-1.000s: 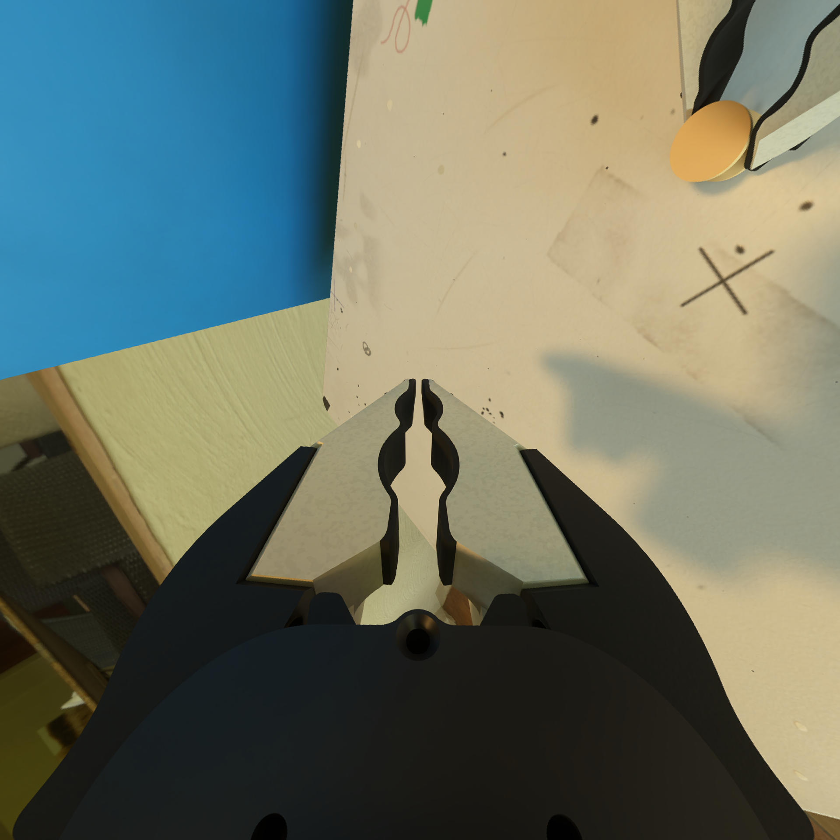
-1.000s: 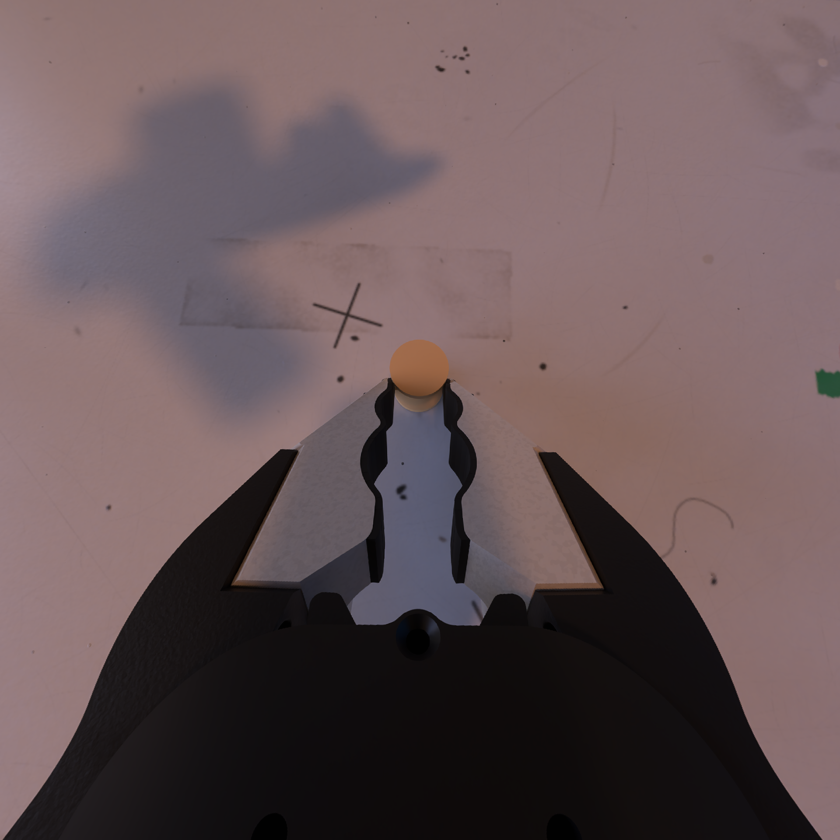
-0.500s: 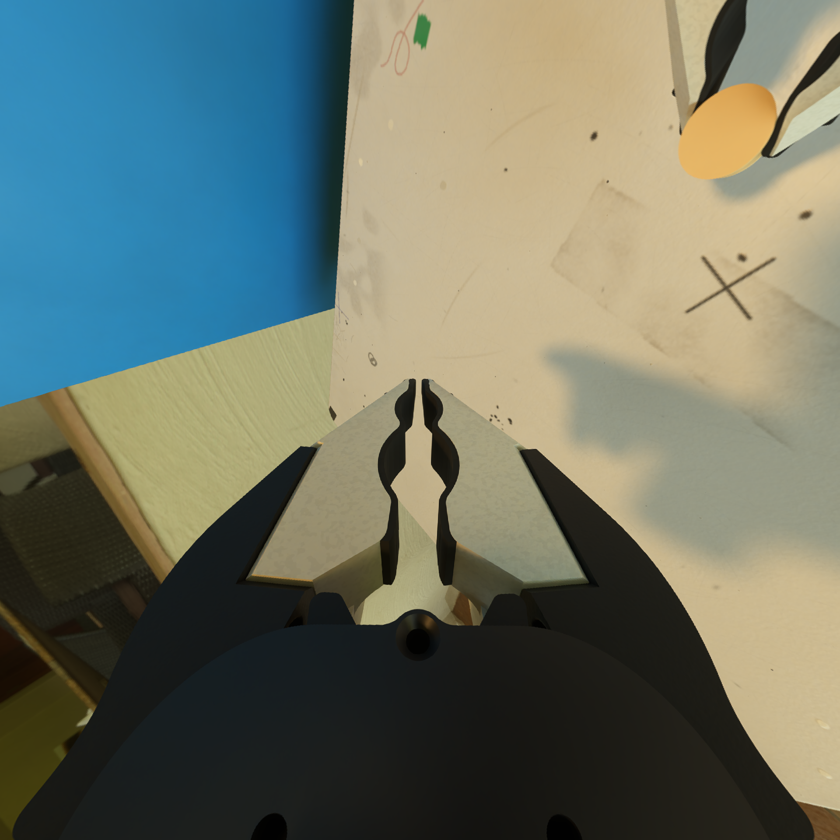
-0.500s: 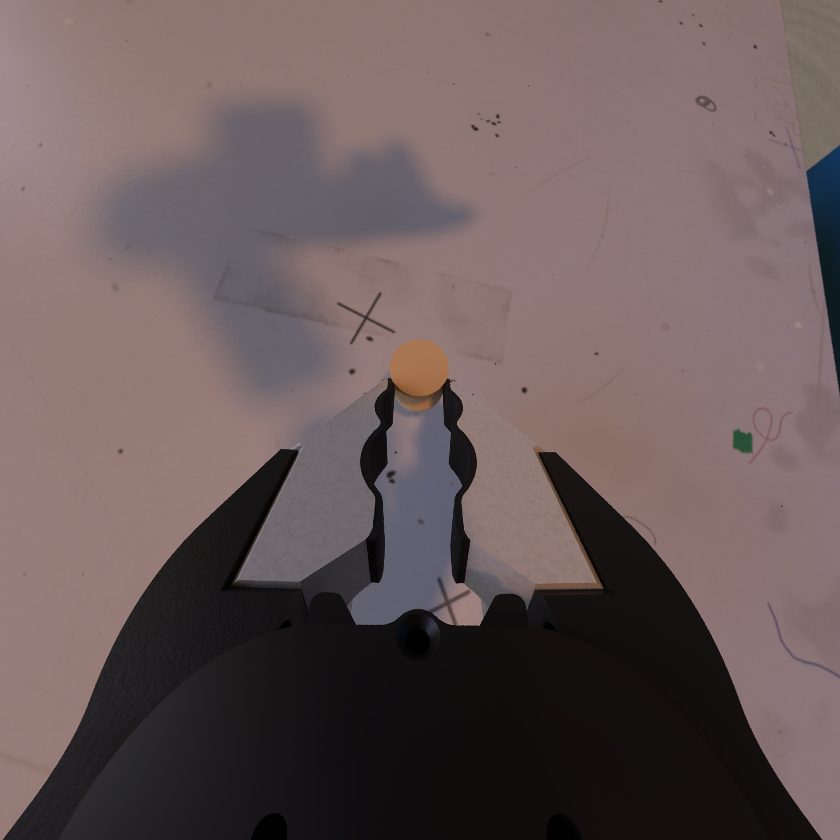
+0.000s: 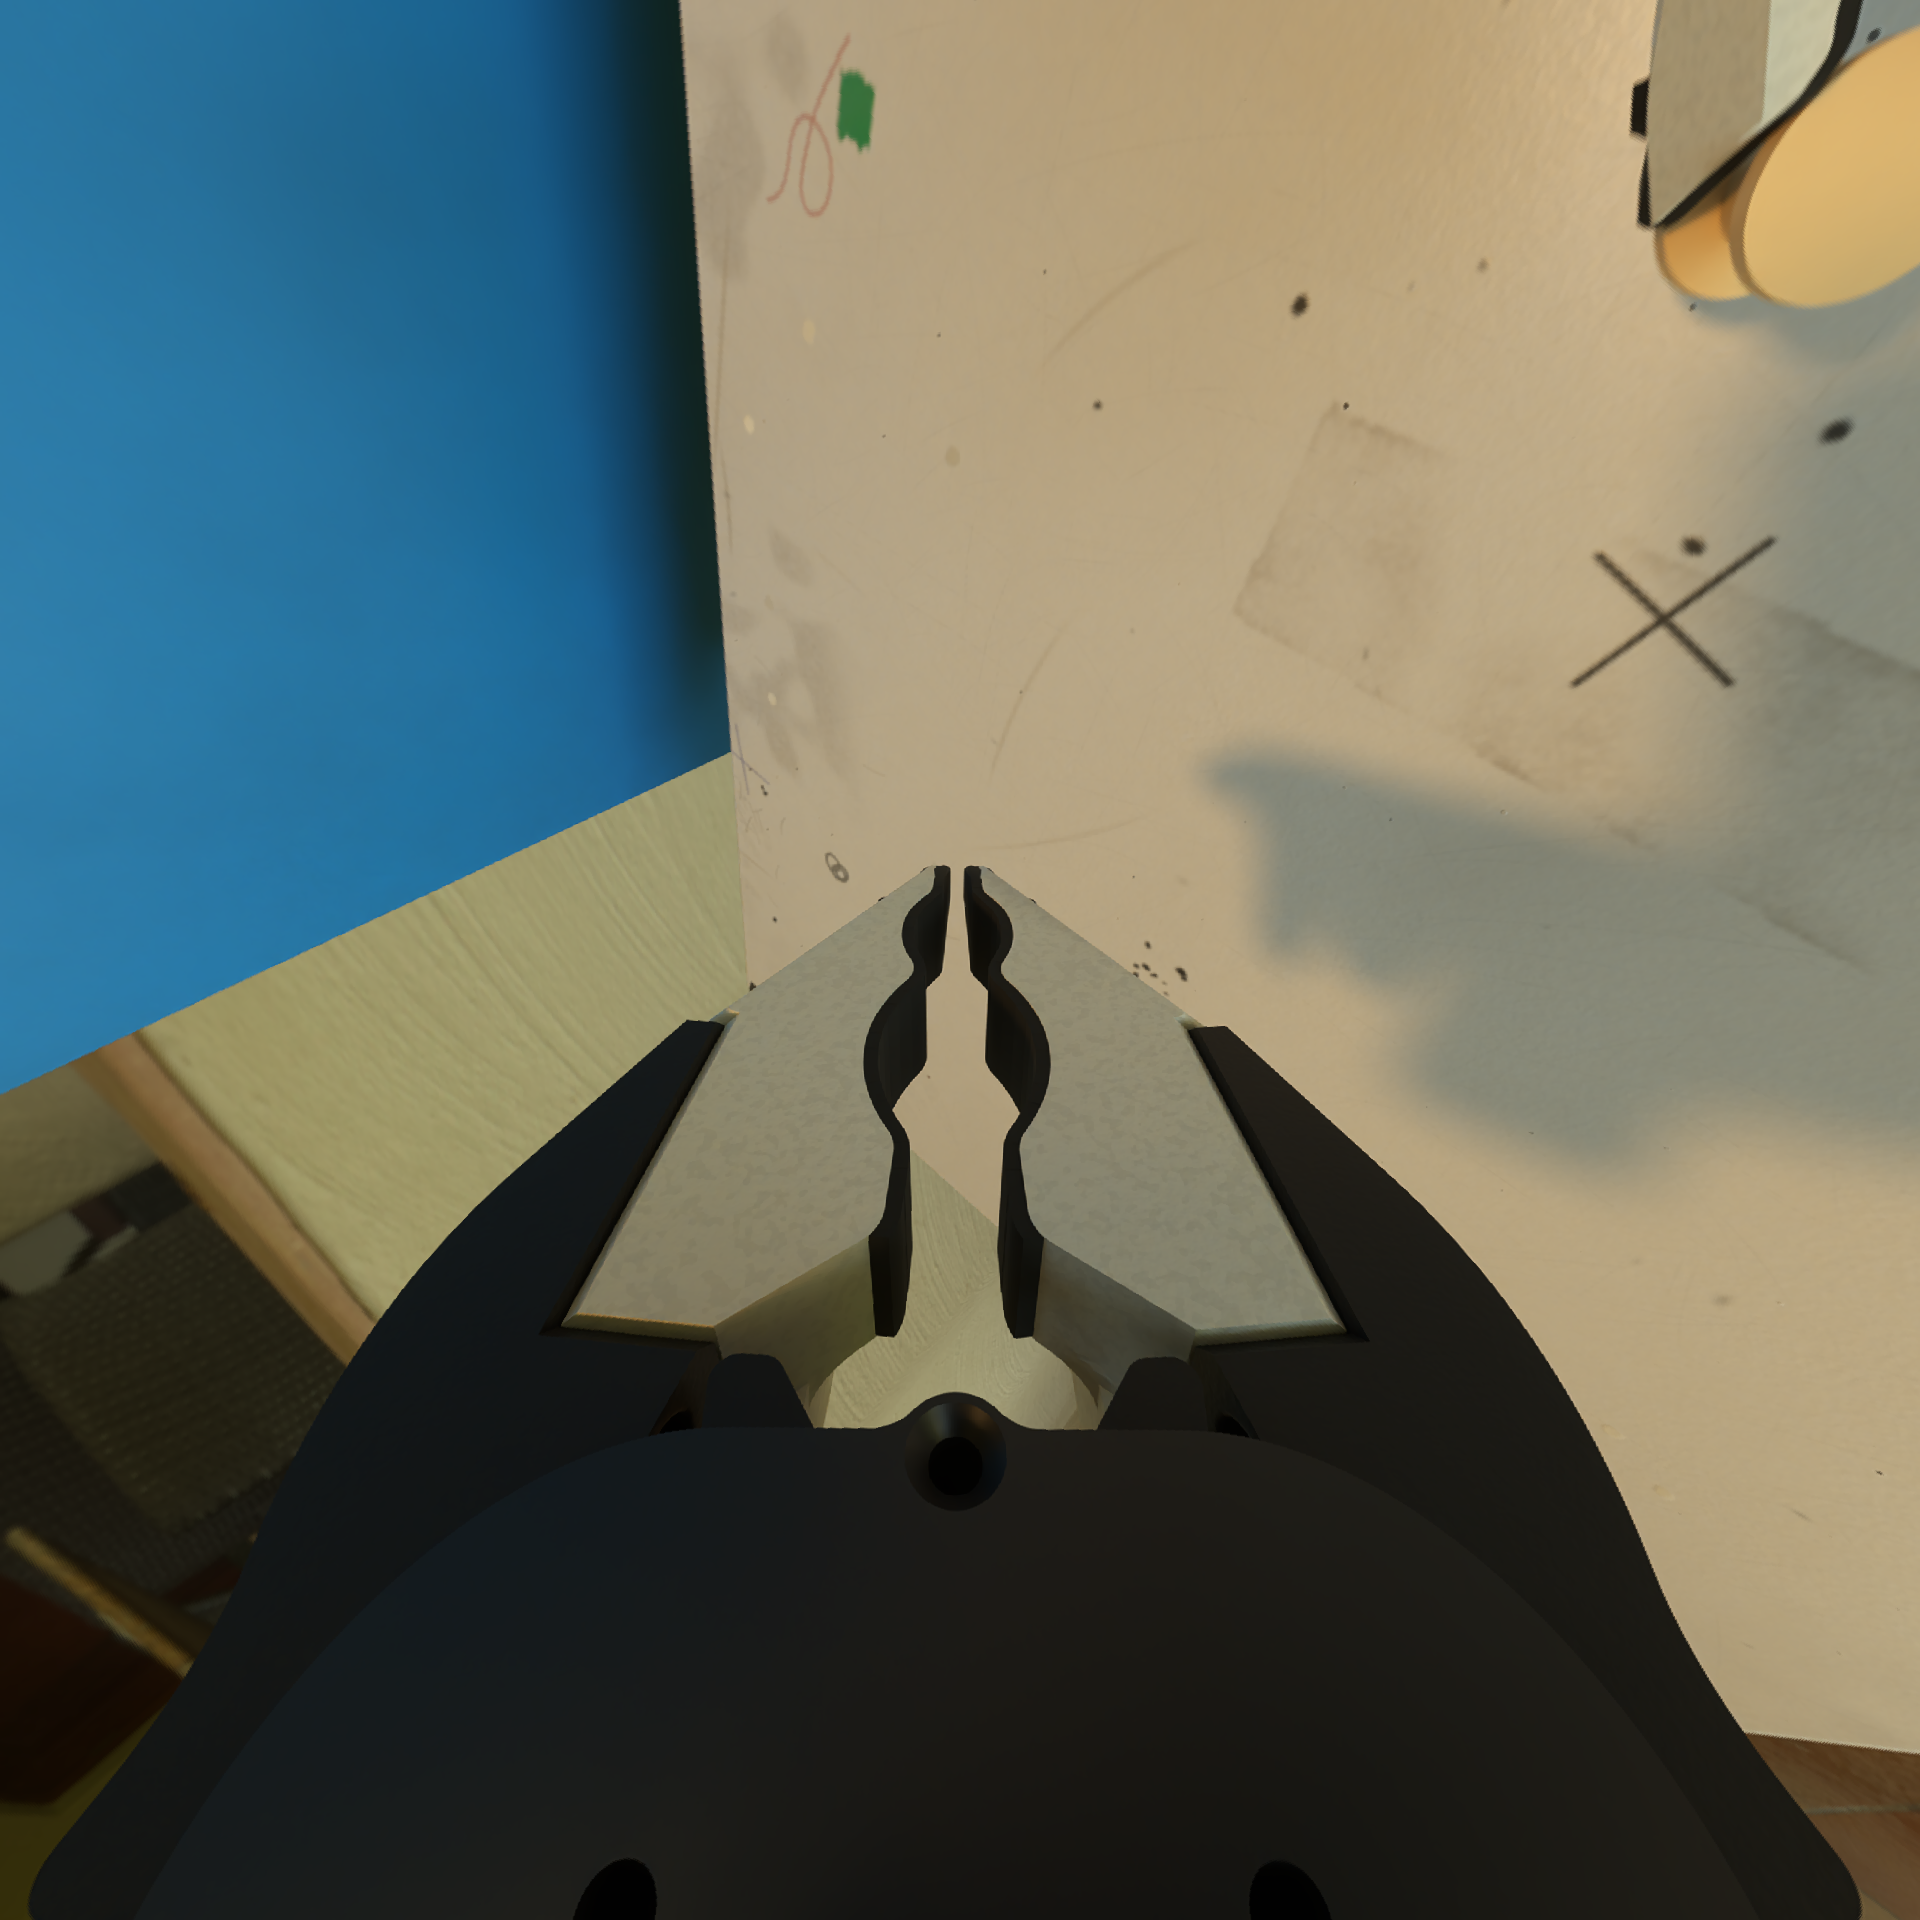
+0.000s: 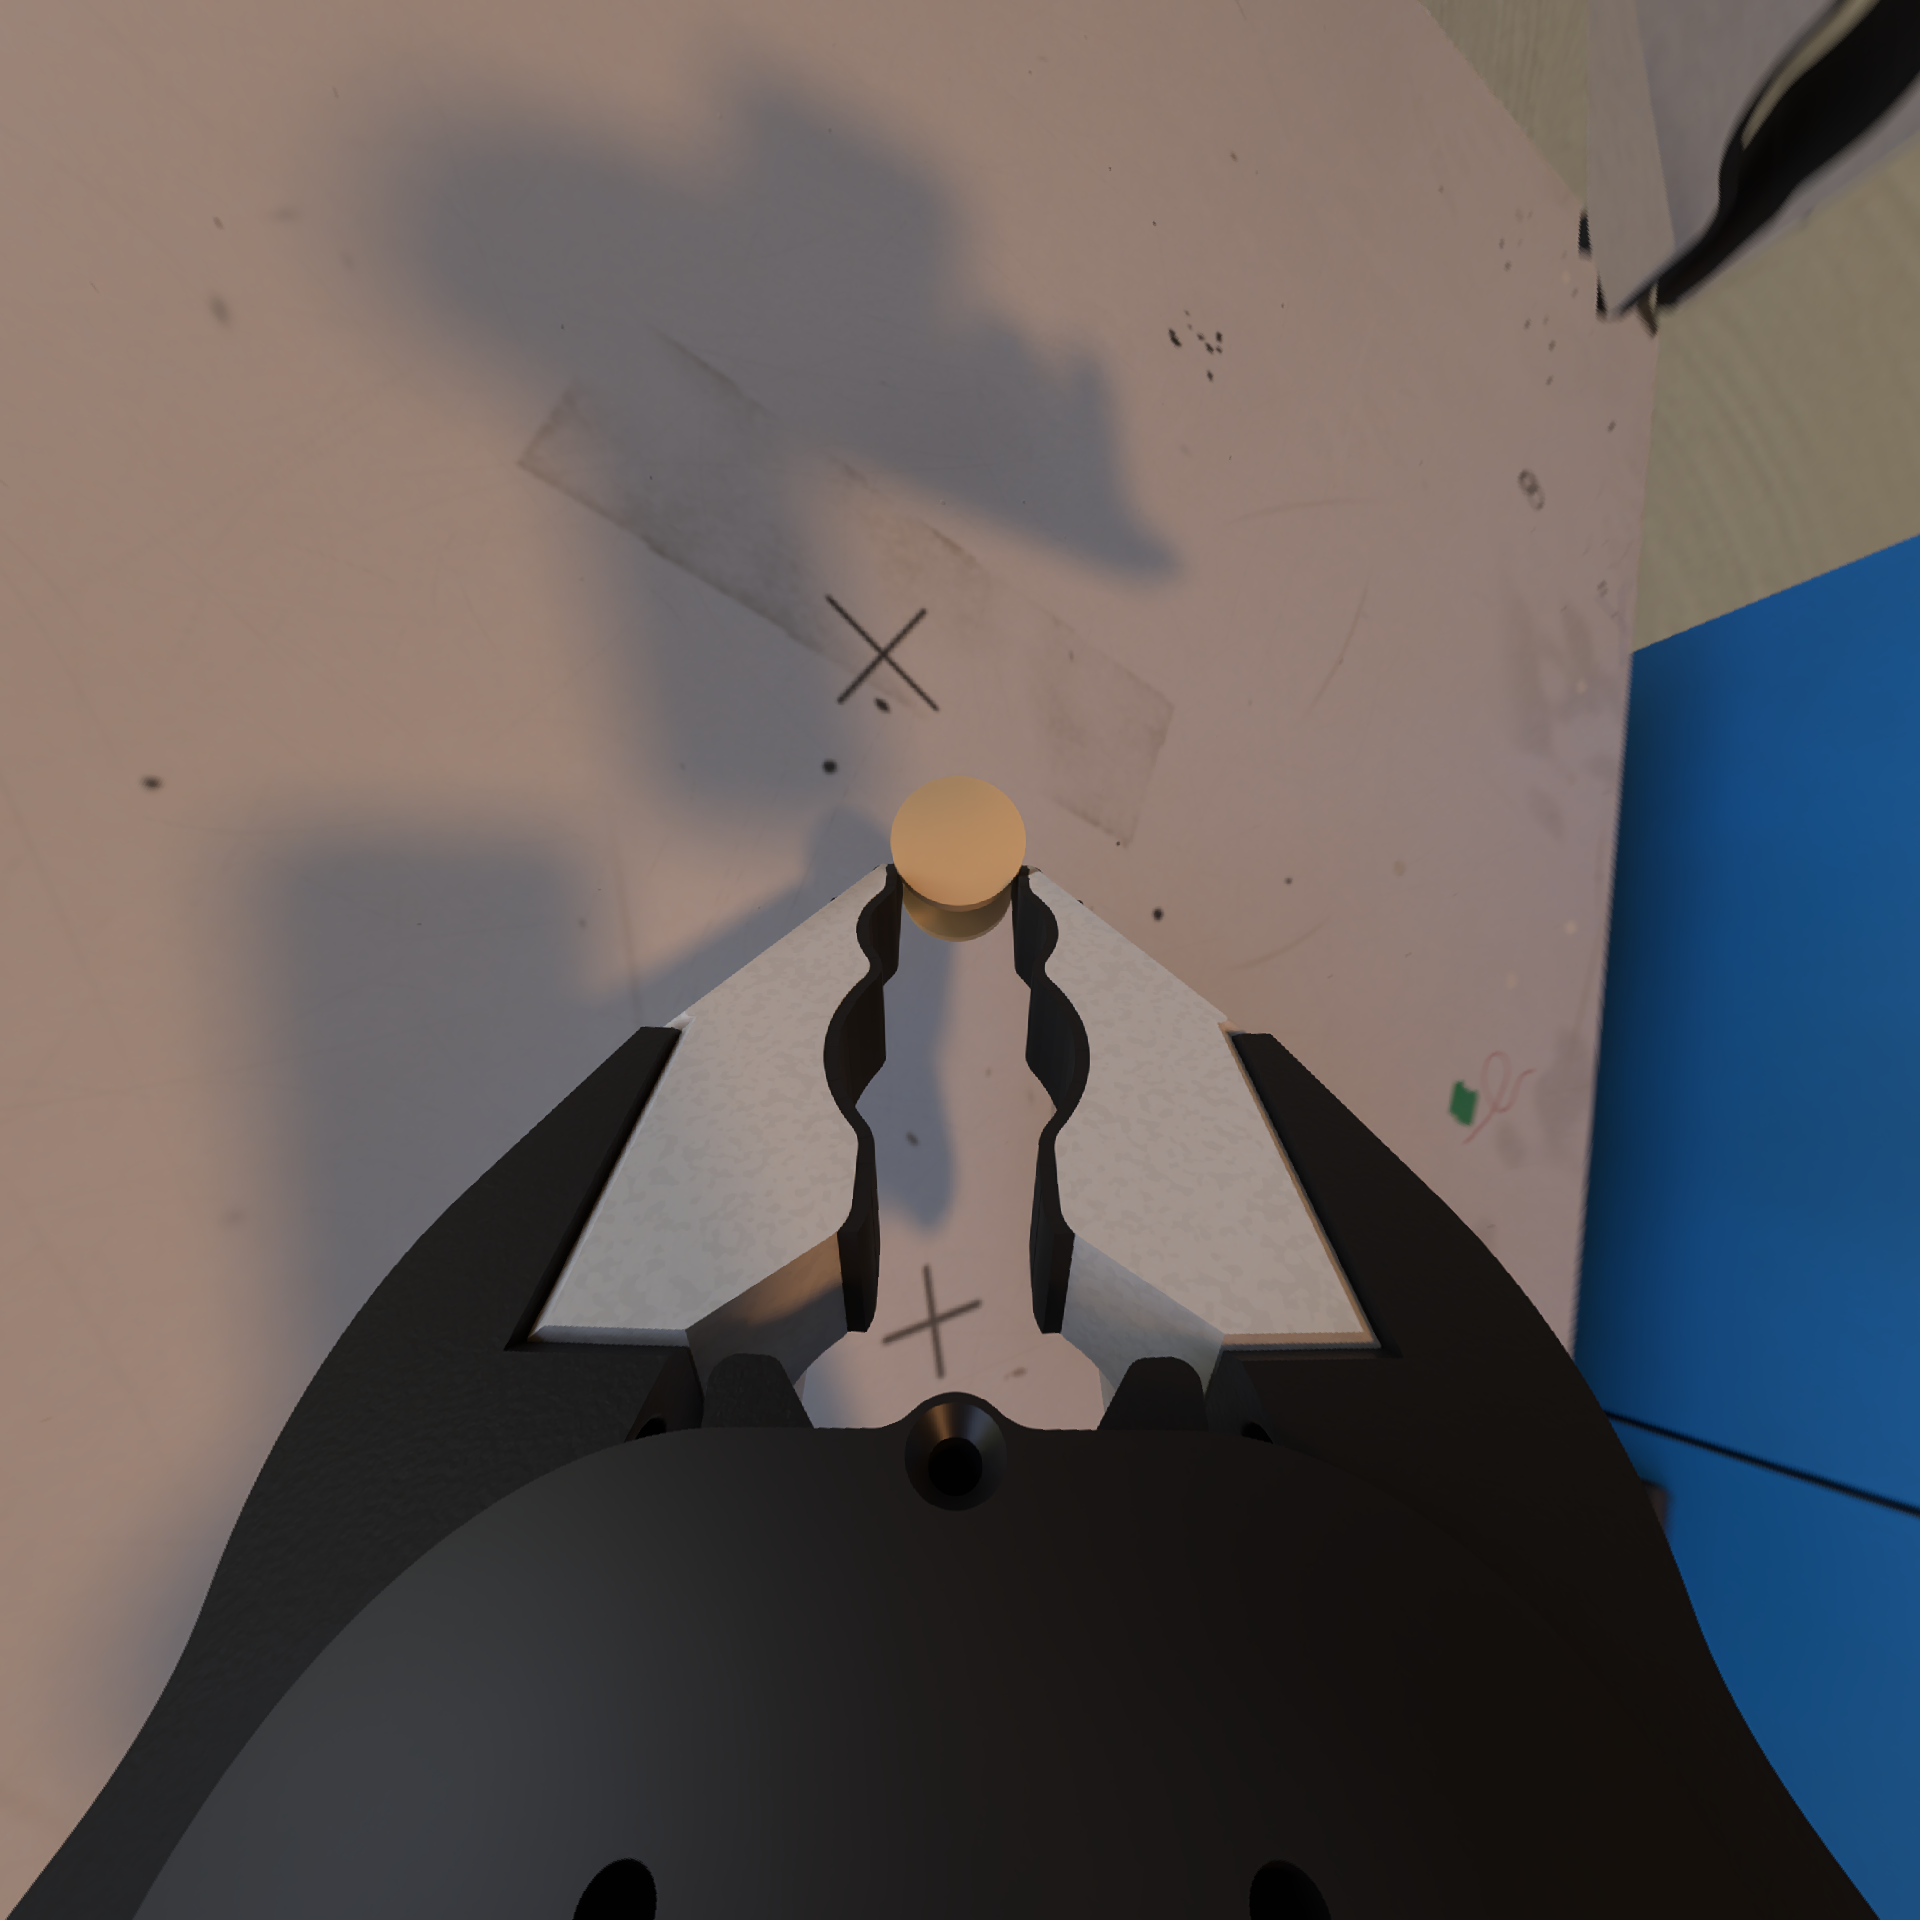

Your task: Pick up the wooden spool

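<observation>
The left gripper [image 5: 956,878] hangs over the near-left corner of the pale tabletop [image 5: 1039,520], its jaws drawn almost together with only a sliver of gap and nothing between them. The wooden spool [image 5: 1808,197] lies well off to its upper right in that view, so this gripper is the farther one and has no part in the hold.

The right gripper [image 6: 956,883] is closed onto the wooden spool [image 6: 957,847], pinching its narrow waist right at the fingertips. The spool's axis runs along the fingers, one round flange facing the camera and standing just past the tips. Its shadow falls apart from it on the tabletop, so it appears lifted clear, above the drawn cross [image 6: 885,657]. Because the grip is so near the tips, any further lift should, I judge, stay gentle.
</observation>
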